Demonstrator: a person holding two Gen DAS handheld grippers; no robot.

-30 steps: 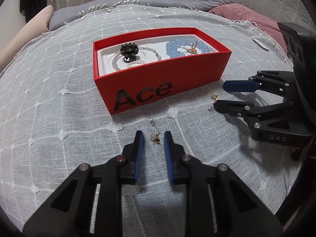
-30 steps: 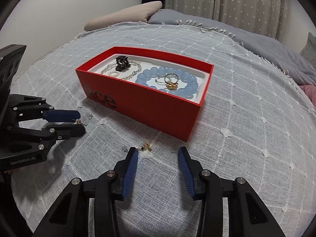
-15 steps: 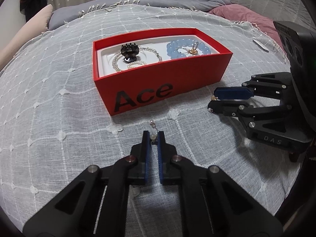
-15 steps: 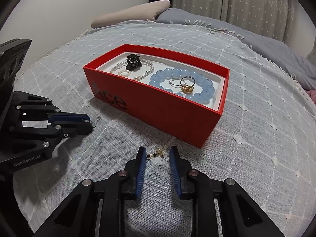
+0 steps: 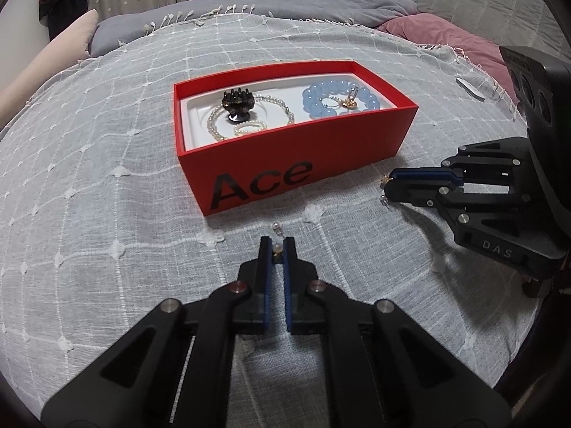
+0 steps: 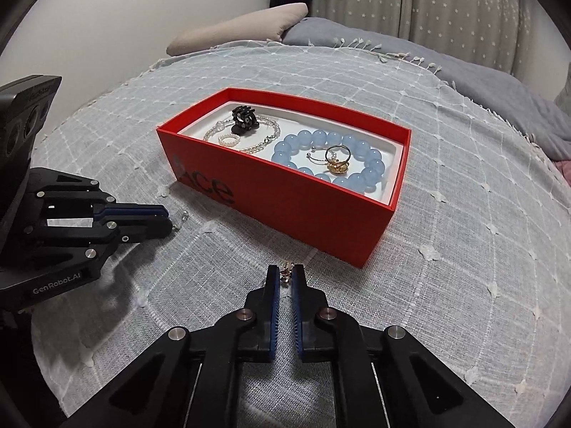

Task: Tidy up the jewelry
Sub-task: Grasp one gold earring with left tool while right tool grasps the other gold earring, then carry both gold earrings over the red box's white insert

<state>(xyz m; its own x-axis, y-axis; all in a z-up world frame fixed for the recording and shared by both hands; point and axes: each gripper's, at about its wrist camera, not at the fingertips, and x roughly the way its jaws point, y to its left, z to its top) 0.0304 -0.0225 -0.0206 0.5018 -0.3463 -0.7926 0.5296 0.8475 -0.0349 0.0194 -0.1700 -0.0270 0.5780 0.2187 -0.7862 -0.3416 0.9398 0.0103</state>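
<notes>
In the left wrist view, the left gripper (image 5: 277,246) sits at lower centre with its blue-padded fingers (image 5: 264,260) drawn nearly together on a small pearl-and-gold earring (image 5: 277,248), whose pearl shows between the tips; a clear bead on its pin (image 5: 276,227) pokes out just beyond them, resting on the bed. The right gripper (image 6: 285,274), at lower centre of the right wrist view, has just been closing, and its fingers (image 6: 272,285) now pinch a tiny gold earring with a reddish stone (image 6: 286,273) at the tips. It looks lightly caught rather than deeply seated, though the piece is too small to be sure.

Just above both grippers stands an open red cardboard box lettered "Ace" (image 5: 360,149), resting on the pale grey checked bedspread (image 5: 107,185). In its white tray, towards the left, lie a black toothed hair clip (image 6: 243,119), a pearl-bead bracelet (image 6: 262,142) and a small pearl ring (image 6: 228,139). Towards the right lies a bracelet of large pale blue beads (image 6: 360,146) encircling a gold ring and a thin silver ring (image 6: 335,158).

Beyond the bedspread's fringe, a beige pillow (image 6: 242,25) and a grey duvet (image 6: 464,67) fill the upper frame, with a star-patterned curtain (image 6: 446,3) behind; a pink pillow (image 5: 446,35) shows at upper right in the left wrist view.
</notes>
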